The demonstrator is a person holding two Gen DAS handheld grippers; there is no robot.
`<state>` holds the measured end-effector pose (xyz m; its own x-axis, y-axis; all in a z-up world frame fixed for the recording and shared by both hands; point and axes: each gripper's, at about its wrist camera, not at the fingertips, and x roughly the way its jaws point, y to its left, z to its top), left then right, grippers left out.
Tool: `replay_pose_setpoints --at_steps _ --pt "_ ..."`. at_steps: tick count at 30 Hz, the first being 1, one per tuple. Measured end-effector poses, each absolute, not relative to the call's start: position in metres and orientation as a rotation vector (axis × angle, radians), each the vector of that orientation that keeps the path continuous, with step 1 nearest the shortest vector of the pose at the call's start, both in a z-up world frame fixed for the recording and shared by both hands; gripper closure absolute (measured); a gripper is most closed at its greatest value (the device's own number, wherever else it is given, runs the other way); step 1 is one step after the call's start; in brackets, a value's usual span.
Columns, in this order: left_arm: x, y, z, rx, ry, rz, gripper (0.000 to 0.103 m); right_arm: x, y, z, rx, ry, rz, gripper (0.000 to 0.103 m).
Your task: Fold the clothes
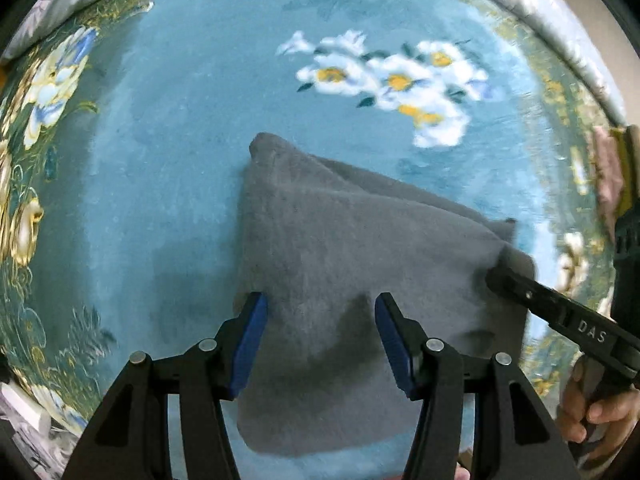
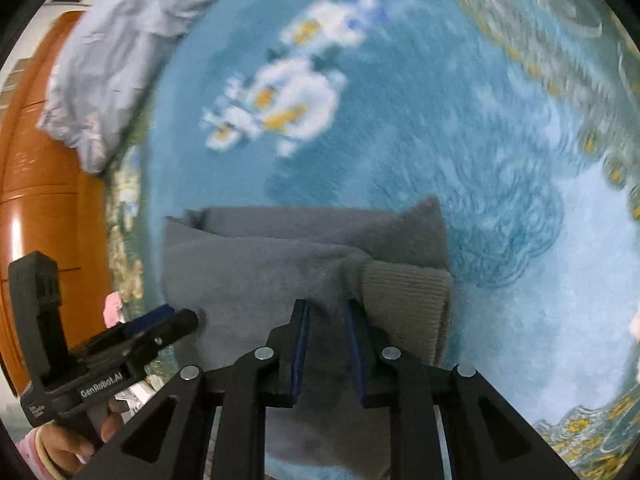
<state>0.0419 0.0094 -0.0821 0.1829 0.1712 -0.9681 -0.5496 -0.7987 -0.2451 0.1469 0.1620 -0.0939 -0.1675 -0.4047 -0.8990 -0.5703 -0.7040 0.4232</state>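
A grey fleece garment (image 1: 352,248) lies folded on a blue flowered blanket (image 1: 168,160). Its ribbed cuff (image 2: 404,300) rests on top at the right side. My left gripper (image 1: 320,300) hangs open over the near left part of the garment, with cloth below the blue pads and nothing gripped. In the right wrist view, the left gripper (image 2: 188,316) sits at the garment's left edge. My right gripper (image 2: 326,308) has its jaws only narrowly apart, with a raised ridge of grey cloth pinched between the pads just left of the cuff. Its tip (image 1: 494,276) meets the garment's right edge.
A crumpled pale blue sheet (image 2: 120,40) lies at the blanket's far edge beside orange wooden furniture (image 2: 40,200). A pinkish cloth (image 1: 608,176) sits at the right rim. A hand (image 1: 592,412) holds the right gripper's handle. White flowers (image 1: 392,80) are printed beyond the garment.
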Motion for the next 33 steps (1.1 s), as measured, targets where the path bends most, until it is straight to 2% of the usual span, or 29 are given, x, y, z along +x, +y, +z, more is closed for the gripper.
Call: replay_pose_setpoints --at_steps 2,5,12,17,23,28,29,31,33 --pt "0.040 0.011 -0.098 -1.936 0.377 1.644 0.046 0.152 0.164 -0.101 -1.936 1.170 1.998 0.082" --pt "0.039 0.009 -0.094 -1.933 0.352 1.650 0.046 0.156 0.164 -0.088 -1.933 1.159 1.998 0.082" --pt "0.054 -0.029 -0.060 -1.891 0.133 1.622 0.046 0.183 0.137 -0.040 -1.935 1.081 2.180 0.080" --pt "0.078 -0.039 -0.079 -1.908 0.142 1.568 0.046 0.213 0.118 -0.059 -2.039 0.994 2.144 0.079" --pt "0.087 -0.034 -0.121 -2.004 0.178 1.536 0.046 0.223 0.121 -0.093 -2.032 1.087 2.062 0.081" --pt "0.078 -0.031 -0.109 -2.022 0.149 1.523 0.046 0.228 0.131 -0.075 -1.984 1.132 2.055 0.081" --pt "0.074 -0.035 -0.104 -2.015 0.100 1.526 0.046 0.231 0.137 -0.066 -1.937 1.151 2.068 0.080" --pt "0.062 -0.048 -0.091 -1.986 -0.003 1.570 0.046 0.238 0.148 -0.052 -1.847 1.185 2.086 0.057" --pt "0.049 -0.059 -0.085 -1.971 -0.030 1.636 0.046 0.246 0.161 -0.051 -1.780 1.225 2.057 0.042"
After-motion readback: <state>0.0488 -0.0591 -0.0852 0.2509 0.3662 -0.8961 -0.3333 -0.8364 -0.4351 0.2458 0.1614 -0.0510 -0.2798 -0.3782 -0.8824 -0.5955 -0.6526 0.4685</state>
